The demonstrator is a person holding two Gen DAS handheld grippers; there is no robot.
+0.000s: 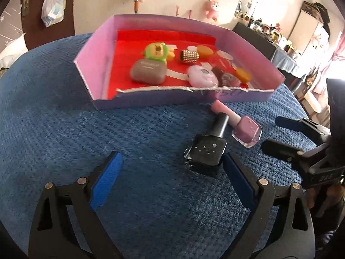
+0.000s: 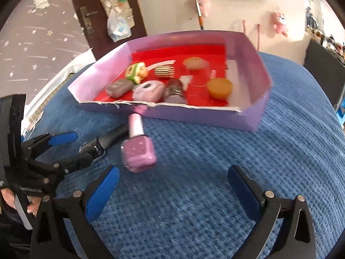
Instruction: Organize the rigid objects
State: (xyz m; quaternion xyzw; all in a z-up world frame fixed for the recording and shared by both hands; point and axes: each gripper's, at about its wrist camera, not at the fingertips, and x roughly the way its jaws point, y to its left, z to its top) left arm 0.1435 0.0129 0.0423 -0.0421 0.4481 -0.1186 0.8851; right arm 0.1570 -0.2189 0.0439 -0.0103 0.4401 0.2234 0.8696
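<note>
A black nail polish bottle (image 1: 206, 149) and a pink nail polish bottle (image 1: 241, 127) lie on the blue blanket in front of a pink box (image 1: 90, 71) with a red floor. The box holds a grey case (image 1: 147, 71), a green toy (image 1: 156, 51), a studded cylinder (image 1: 189, 56), orange caps and other small items. My left gripper (image 1: 170, 161) is open and empty, its right finger beside the black bottle. My right gripper (image 2: 173, 174) is open and empty just behind the pink bottle (image 2: 139, 149). The black bottle (image 2: 103, 144) lies left of it, between the left gripper's fingers (image 2: 64, 138).
The blue blanket (image 2: 215, 172) covers the surface around the box. Behind are a wall with plush toys (image 1: 212, 8), a hanging plastic bag (image 1: 52, 8) and a dark door (image 2: 86, 17). A cluttered shelf (image 1: 269, 28) stands at the far right.
</note>
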